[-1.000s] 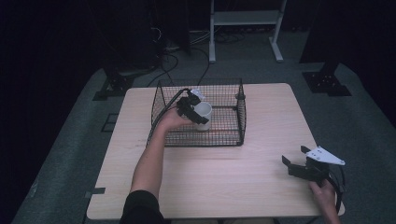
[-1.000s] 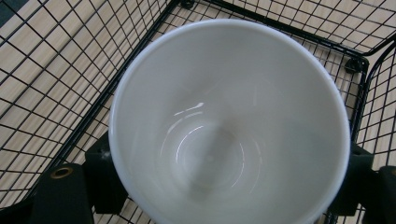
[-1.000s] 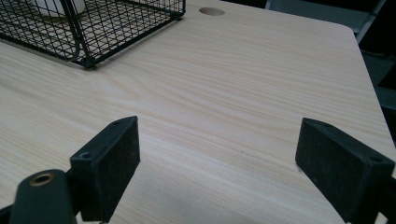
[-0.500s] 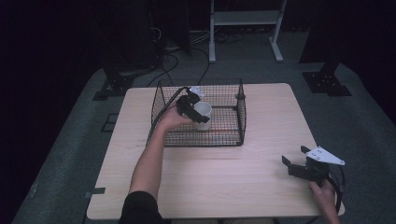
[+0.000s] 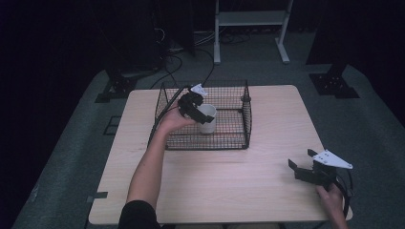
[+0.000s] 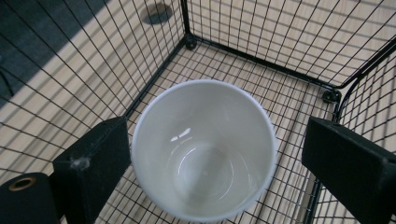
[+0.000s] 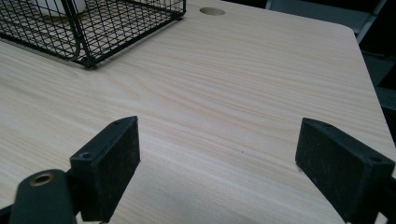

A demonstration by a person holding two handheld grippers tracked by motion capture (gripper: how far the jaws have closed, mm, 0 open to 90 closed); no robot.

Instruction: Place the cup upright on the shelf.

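The left gripper (image 5: pixel 195 106) has just been spreading its jaws, now released around a cup (image 6: pixel 203 149): white, glossy, round-rimmed, empty, upright in the wire basket (image 5: pixel 234 139). At four o'clock, the right gripper (image 5: pixel 298 168) gapes empty over the table (image 5: pixel 267 186).

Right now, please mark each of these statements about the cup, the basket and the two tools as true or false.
1. The white cup stands upright inside the wire basket. True.
2. The left tool grips the cup tightly. False: its jaws have just been opening and stand apart around the cup.
3. The right tool holds a spoon. False: it is open over bare table, holding nothing.
4. The cup is empty. True.
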